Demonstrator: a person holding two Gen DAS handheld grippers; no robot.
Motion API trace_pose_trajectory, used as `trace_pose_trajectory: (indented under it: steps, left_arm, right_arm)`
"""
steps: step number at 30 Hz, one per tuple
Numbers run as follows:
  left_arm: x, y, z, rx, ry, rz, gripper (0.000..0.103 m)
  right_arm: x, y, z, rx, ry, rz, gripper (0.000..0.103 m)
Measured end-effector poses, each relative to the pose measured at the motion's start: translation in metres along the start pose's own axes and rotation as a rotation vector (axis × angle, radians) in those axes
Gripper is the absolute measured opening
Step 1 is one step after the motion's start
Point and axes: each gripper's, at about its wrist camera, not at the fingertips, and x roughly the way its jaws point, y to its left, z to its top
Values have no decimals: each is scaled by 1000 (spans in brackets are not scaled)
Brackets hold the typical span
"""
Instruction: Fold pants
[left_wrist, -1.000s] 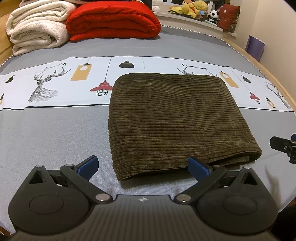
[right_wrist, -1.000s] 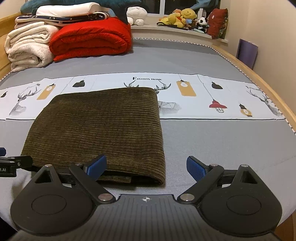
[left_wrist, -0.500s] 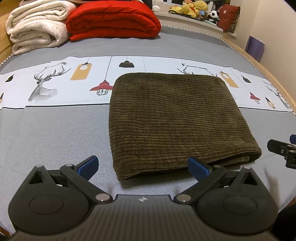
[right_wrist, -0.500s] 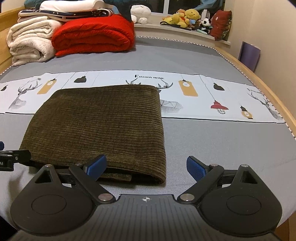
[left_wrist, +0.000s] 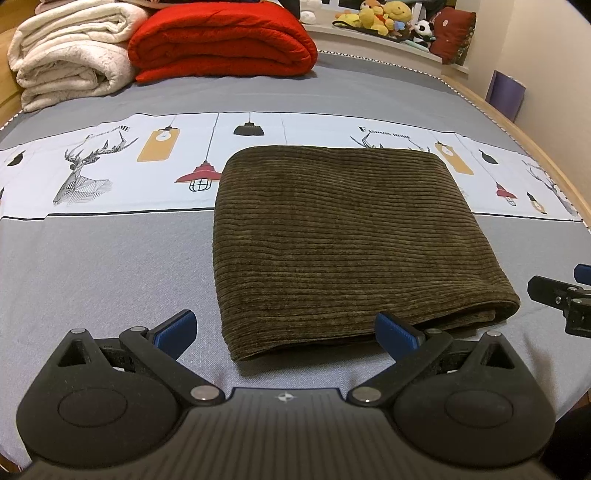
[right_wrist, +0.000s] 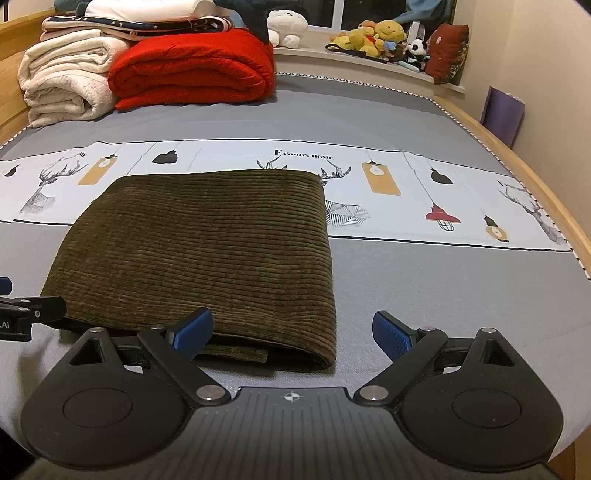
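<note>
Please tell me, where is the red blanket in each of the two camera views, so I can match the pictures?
Left wrist: red blanket at top, left of centre, behind the pants.
Right wrist: red blanket at top left, beside the white blanket.
Shared landmark: the white blanket lies at its left in both.

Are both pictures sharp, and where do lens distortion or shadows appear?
Left wrist view: sharp, warm indoor light, the bed edge bows from the fisheye. Right wrist view: equally sharp, dark shadow under the near edge of the pants, corners vignetted black.
</note>
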Motion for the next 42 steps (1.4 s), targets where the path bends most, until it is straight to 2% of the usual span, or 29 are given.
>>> trace_pose_trajectory:
  steps: [42]
  left_arm:
    - [-2,-3,-1,34,-21,-29,103]
  right_arm:
    - [0,0,-2,-20,1,12,94]
